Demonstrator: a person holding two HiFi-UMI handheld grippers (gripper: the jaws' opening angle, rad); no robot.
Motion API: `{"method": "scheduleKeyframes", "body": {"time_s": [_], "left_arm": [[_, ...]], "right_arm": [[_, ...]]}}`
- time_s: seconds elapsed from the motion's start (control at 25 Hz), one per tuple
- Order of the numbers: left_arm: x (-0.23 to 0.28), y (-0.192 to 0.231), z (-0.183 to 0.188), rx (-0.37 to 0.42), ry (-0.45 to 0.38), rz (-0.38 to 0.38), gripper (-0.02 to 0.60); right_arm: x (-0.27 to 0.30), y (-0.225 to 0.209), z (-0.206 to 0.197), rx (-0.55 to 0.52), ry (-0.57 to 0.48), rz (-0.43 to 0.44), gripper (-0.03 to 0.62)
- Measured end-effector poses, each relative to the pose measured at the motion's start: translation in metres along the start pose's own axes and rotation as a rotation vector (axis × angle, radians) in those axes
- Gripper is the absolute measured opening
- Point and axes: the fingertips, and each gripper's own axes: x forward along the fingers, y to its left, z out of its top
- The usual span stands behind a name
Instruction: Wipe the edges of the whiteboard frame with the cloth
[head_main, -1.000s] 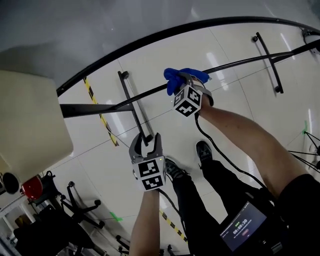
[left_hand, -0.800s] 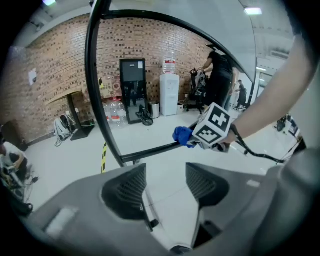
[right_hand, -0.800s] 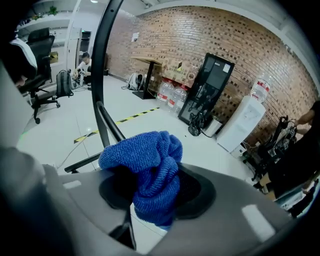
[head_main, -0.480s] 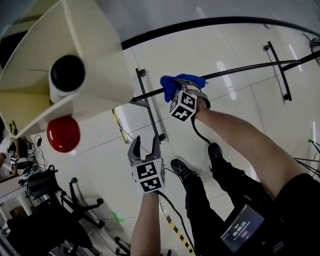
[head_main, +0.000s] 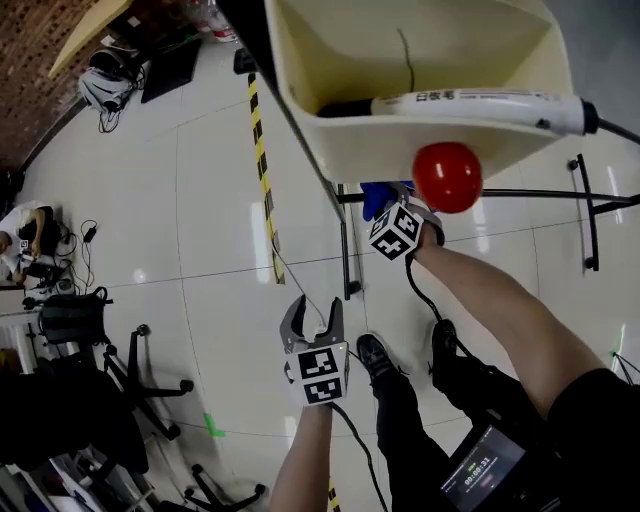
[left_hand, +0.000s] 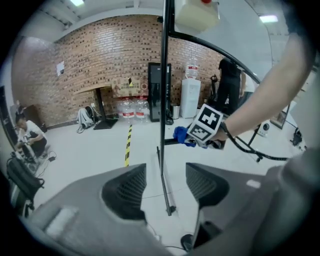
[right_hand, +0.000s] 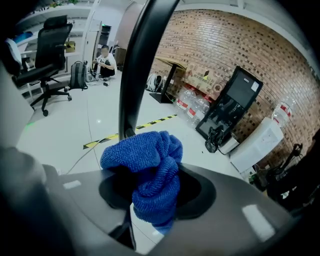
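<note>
My right gripper is shut on a bunched blue cloth, which sits against a black bar of the whiteboard frame just below the cream pen tray. In the right gripper view the cloth fills the gap between the jaws, and the black bar rises right behind it. My left gripper hangs lower and nearer to me, open and empty. In the left gripper view its jaws stand apart, with the upright frame bar and the cloth beyond them.
A marker pen lies in the tray and a red round magnet hangs below it. The stand's black feet rest on the white tile floor beside yellow-black tape. An office chair stands at lower left.
Both grippers have slid sideways along the frame, the cloth still in the right one. The cream tray has swung from the left edge to above the grippers in the head view.
</note>
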Motion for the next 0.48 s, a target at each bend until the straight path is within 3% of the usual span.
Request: {"method": "scheduleKeyframes", "body": {"time_s": [0.24, 0.48], "left_arm": [[-0.012, 0.008, -0.027, -0.094, 0.022, 0.034, 0.248], [-0.01, -0.021, -0.022, -0.143, 0.01, -0.018, 0.252]], "right_arm": [[0.005, 0.019, 0.035, -0.108, -0.032, 0.052, 0.173], [-0.003, 0.011, 0.043, -0.157, -0.041, 0.135, 0.173]]}}
